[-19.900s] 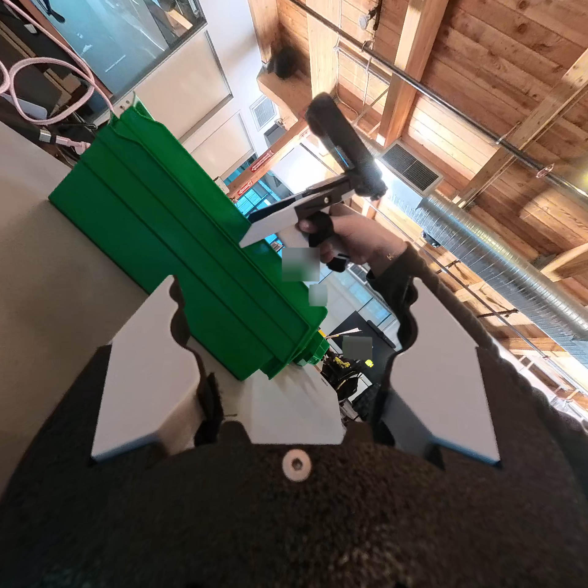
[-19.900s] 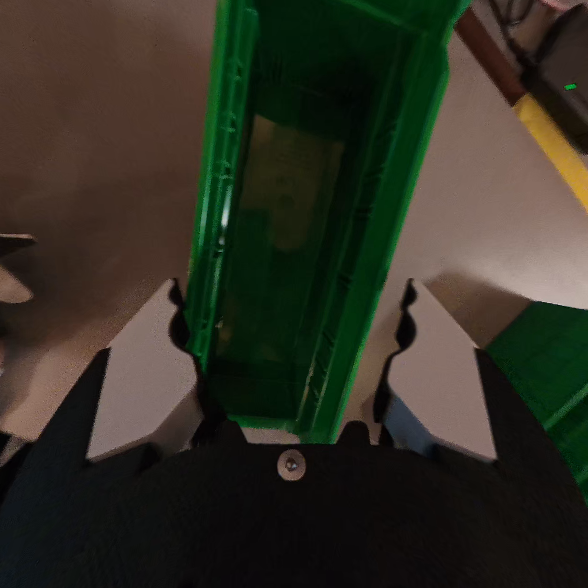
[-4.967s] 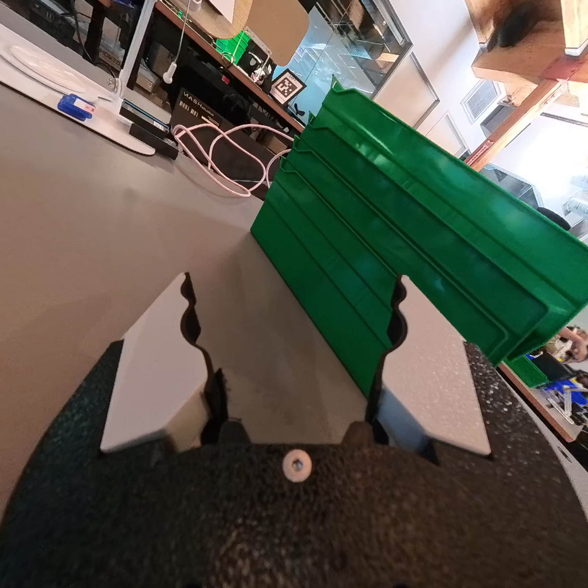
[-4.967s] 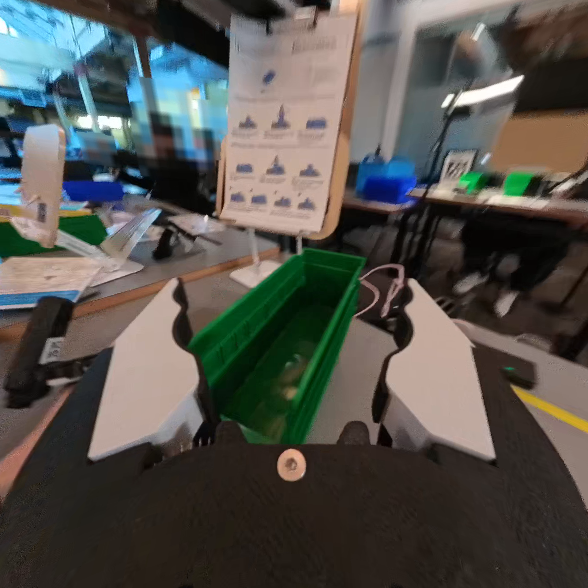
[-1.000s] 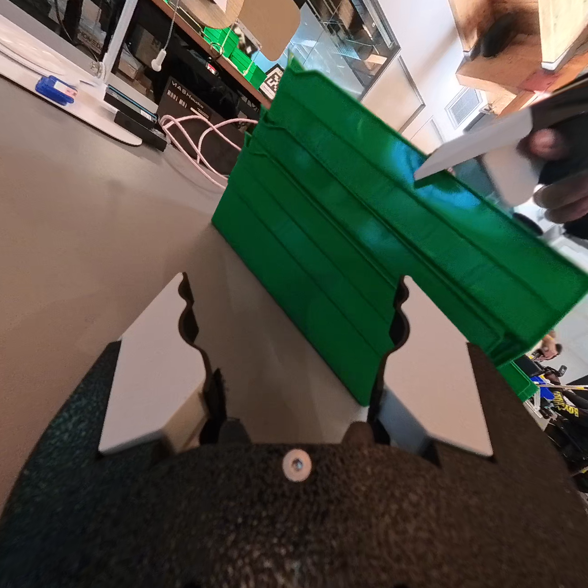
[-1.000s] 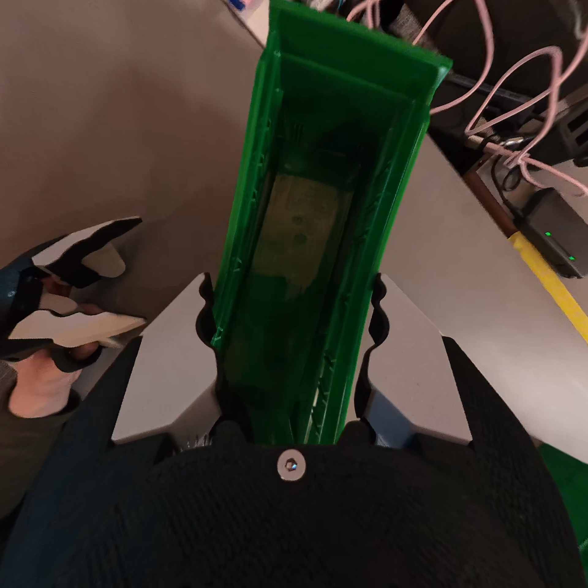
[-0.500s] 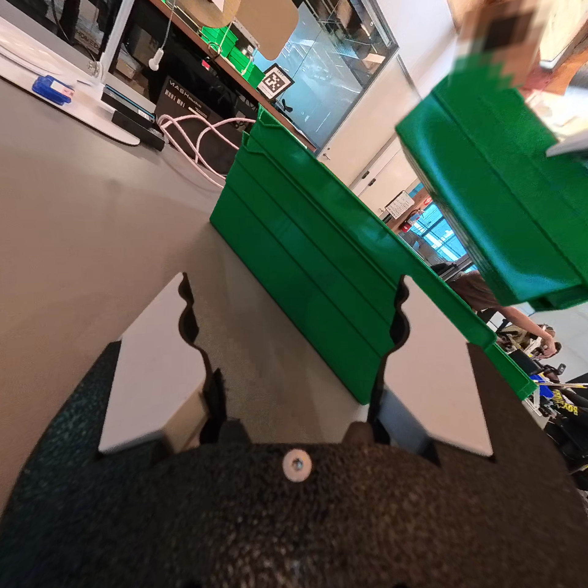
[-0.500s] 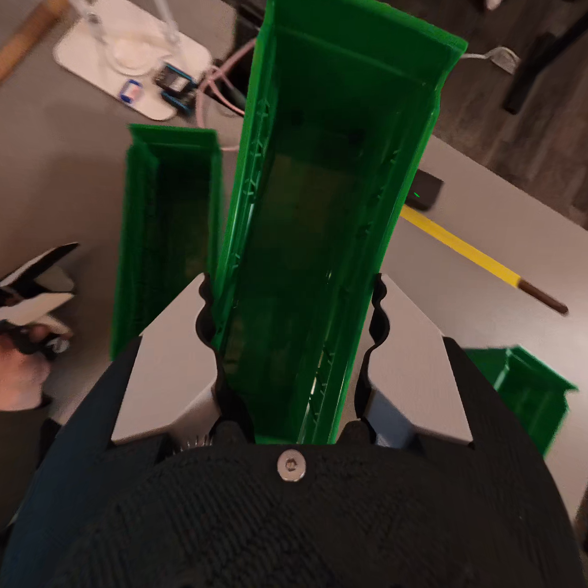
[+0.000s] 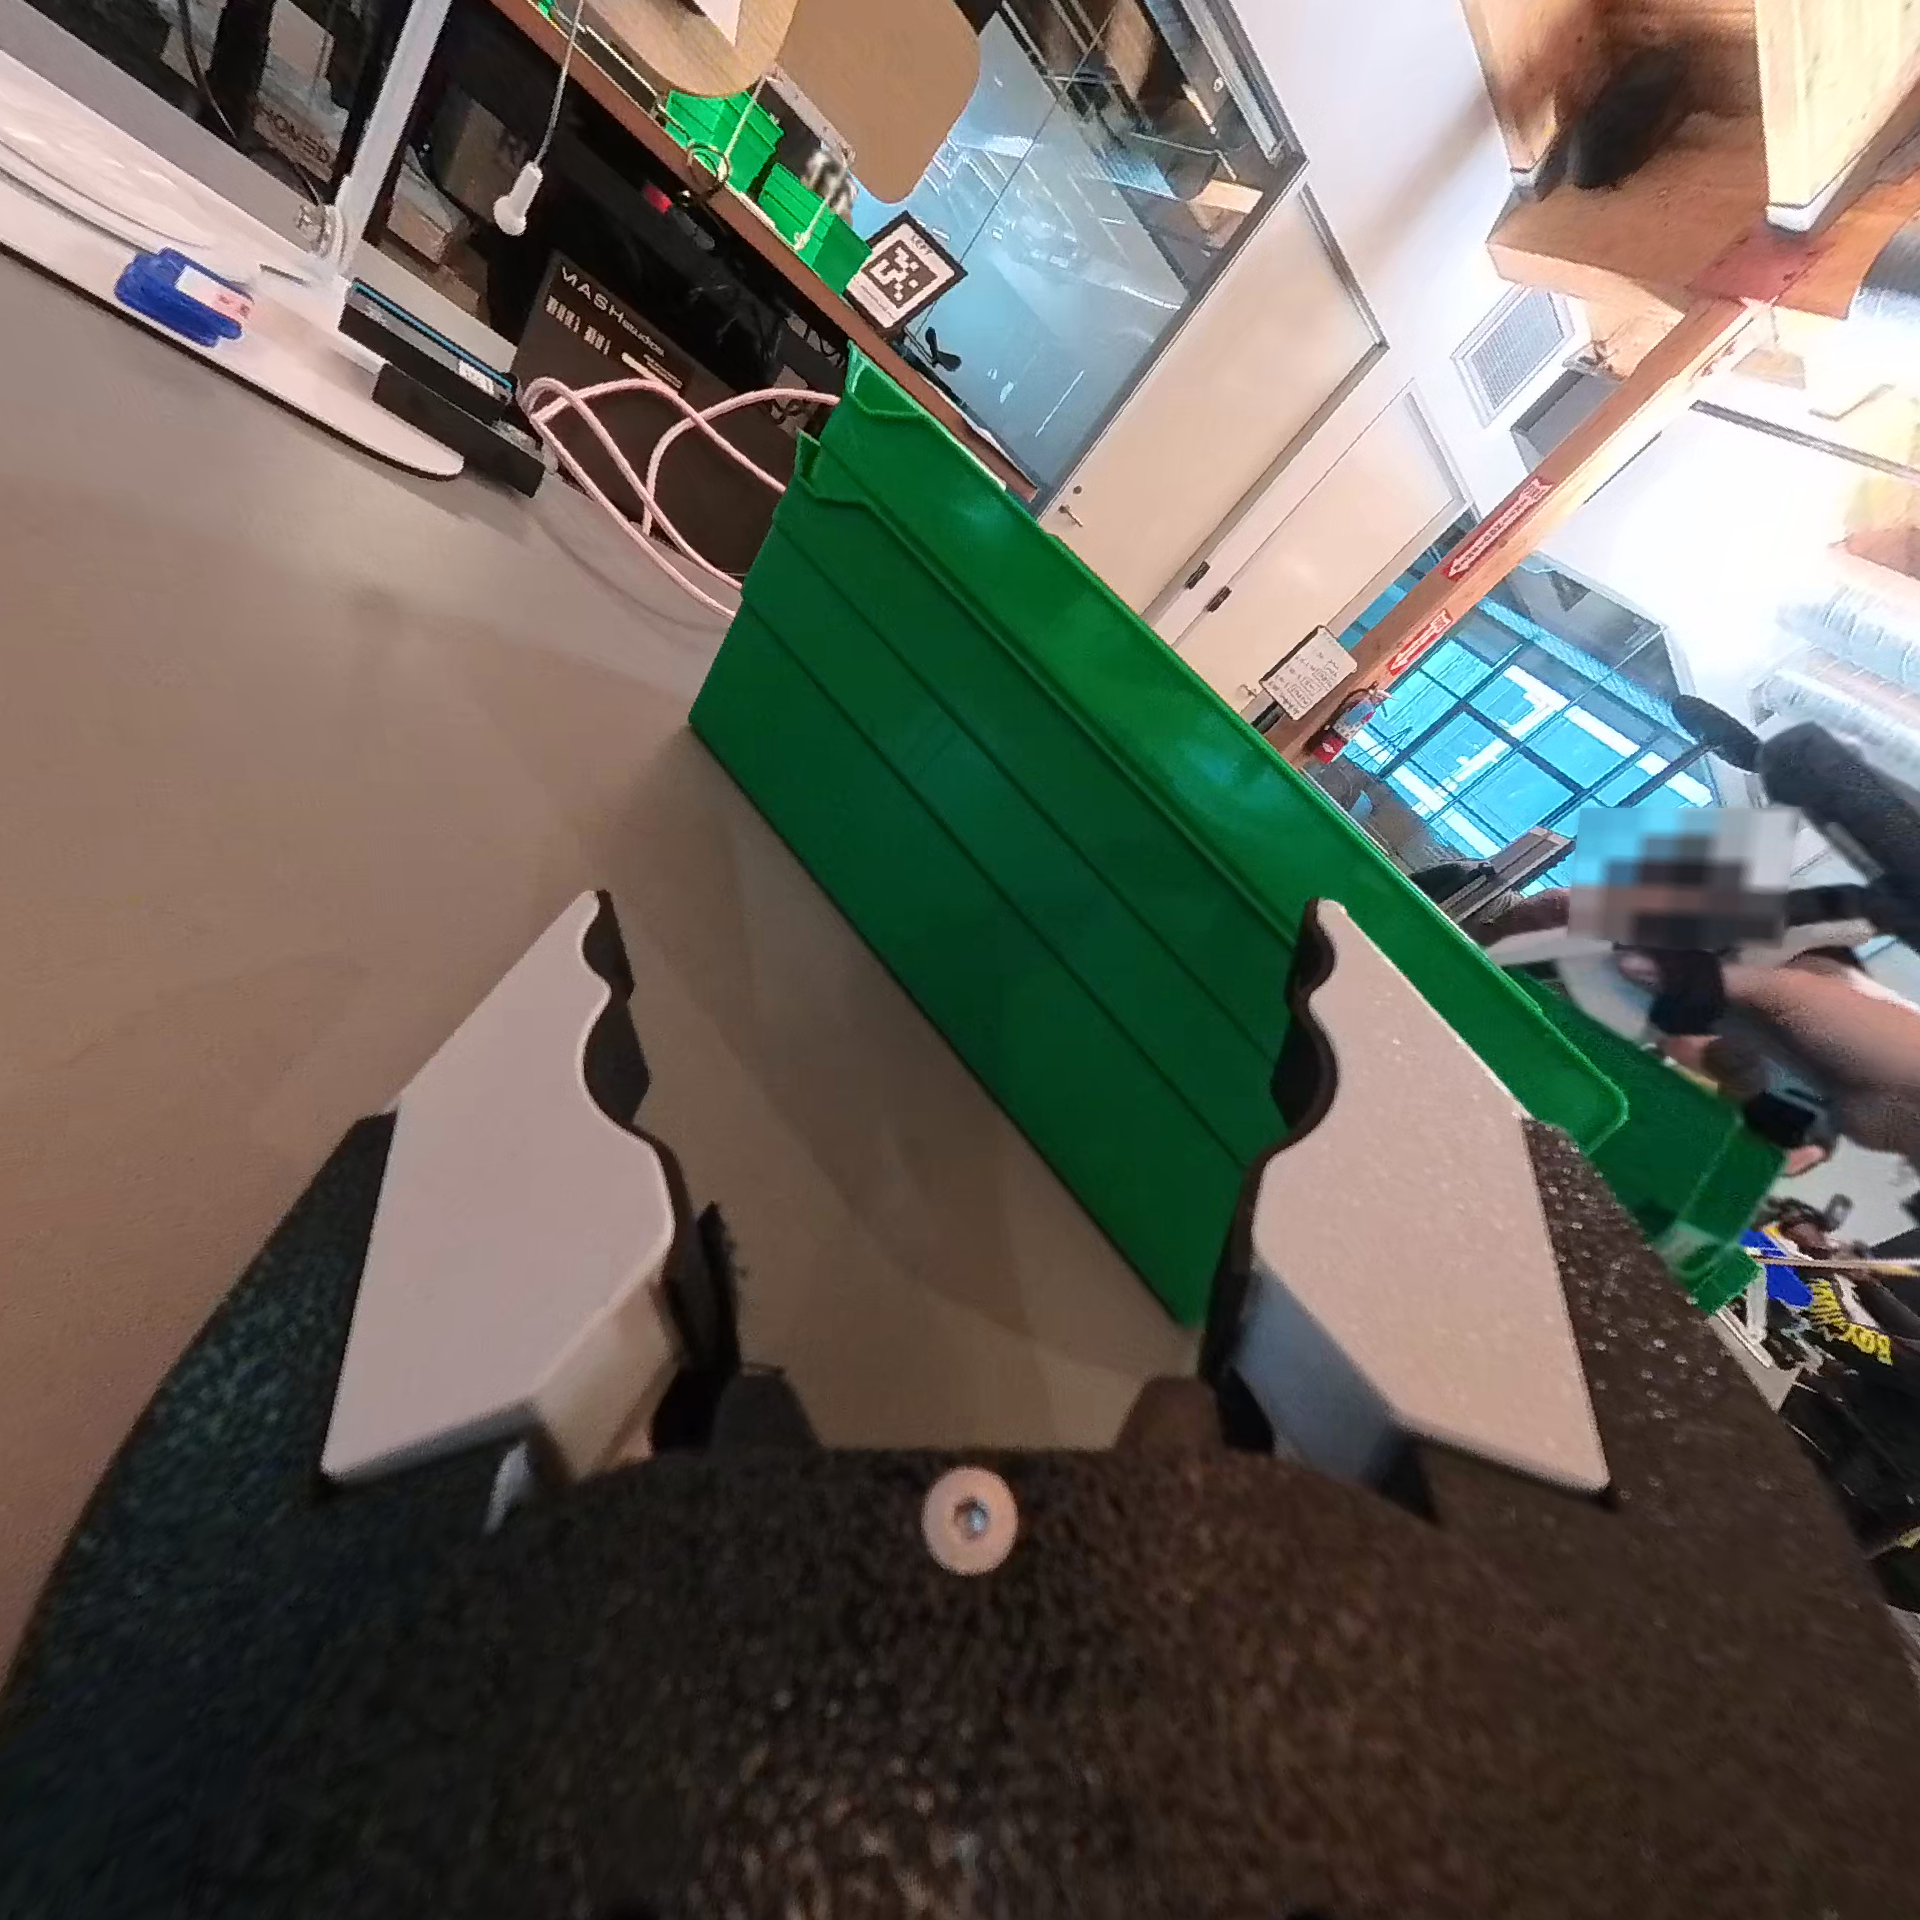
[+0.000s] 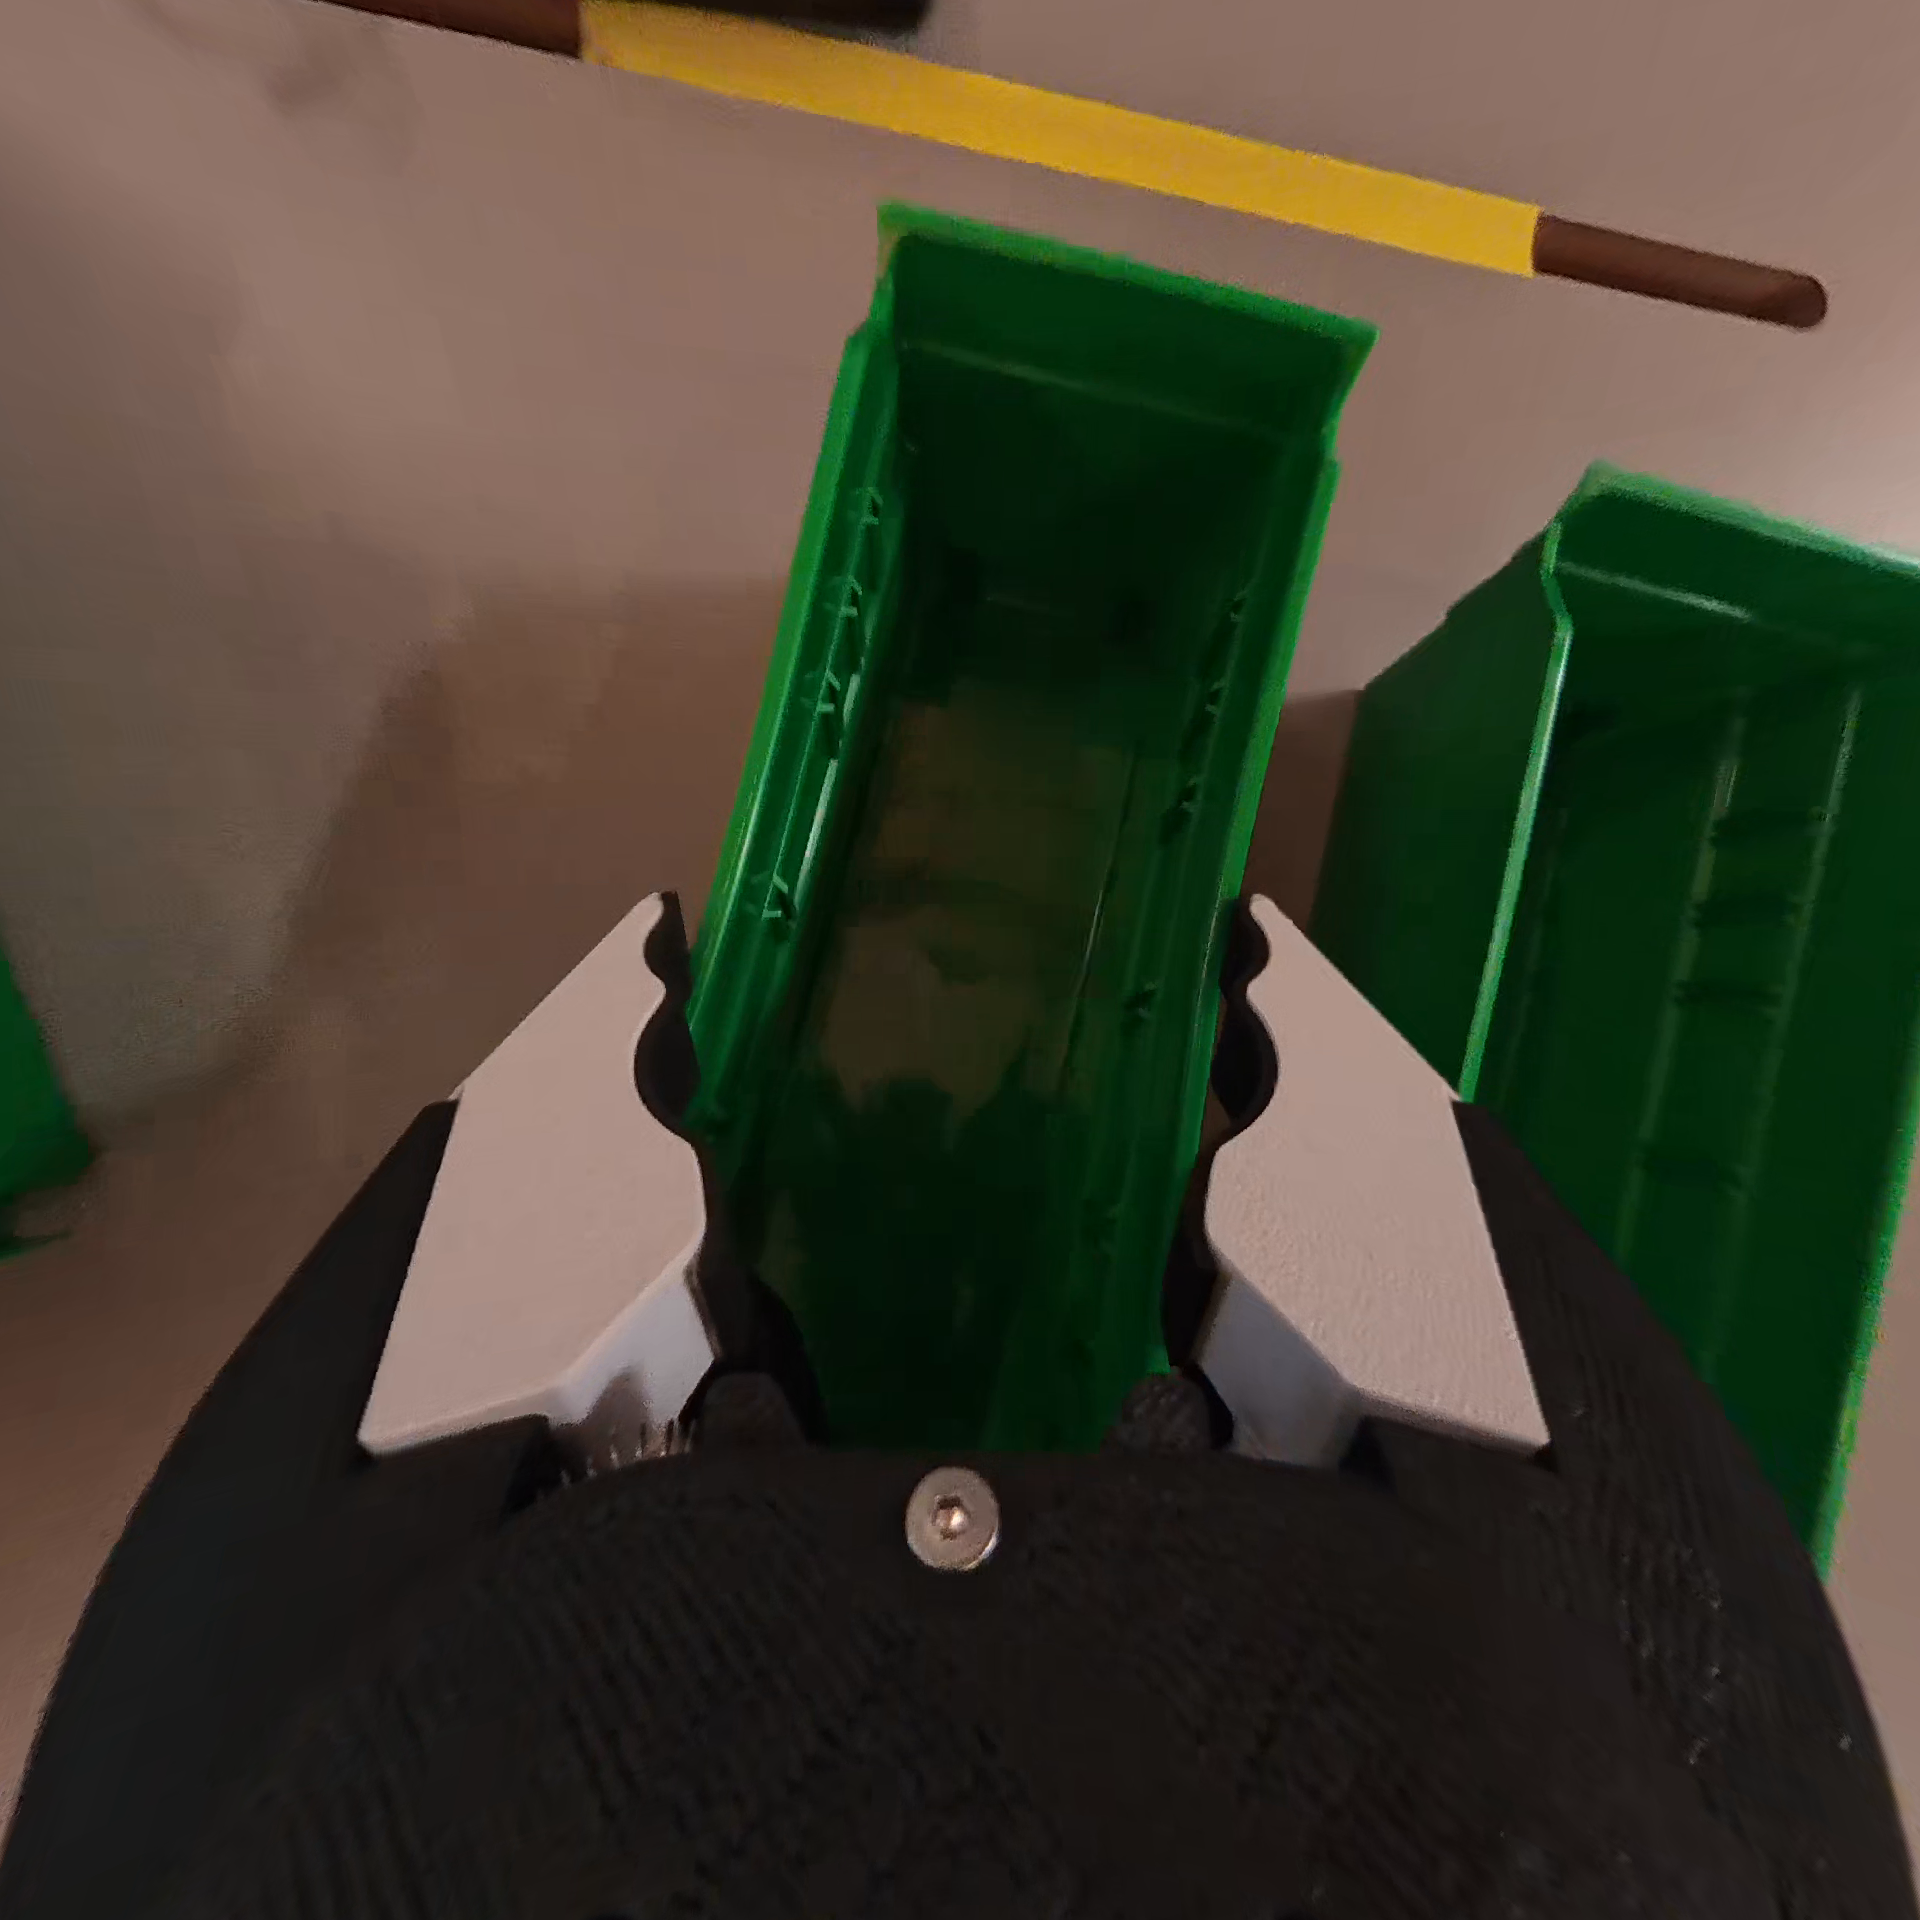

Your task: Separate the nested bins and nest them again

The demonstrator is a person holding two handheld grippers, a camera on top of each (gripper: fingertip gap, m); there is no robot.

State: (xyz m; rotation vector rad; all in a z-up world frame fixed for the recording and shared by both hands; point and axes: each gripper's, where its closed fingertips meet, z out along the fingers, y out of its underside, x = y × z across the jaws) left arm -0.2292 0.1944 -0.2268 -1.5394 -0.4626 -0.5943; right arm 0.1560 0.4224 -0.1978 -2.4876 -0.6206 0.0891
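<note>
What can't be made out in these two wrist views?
- Right wrist view: whether the held green bin touches the table; its base is hidden.
- Right wrist view: the second bin, cut off by the right edge.
- Left wrist view: the right gripper, partly under a mosaic patch, blurred.

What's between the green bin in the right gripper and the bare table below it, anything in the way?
Nothing visible: the held bin has open table beneath; another bin stands apart to its right.

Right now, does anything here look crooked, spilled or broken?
Nothing looks spilled or broken. The only oddity: the long green plastic bin clamped in the right gripper sits slanted relative to the other green bin standing beside it on the grey table.
</note>
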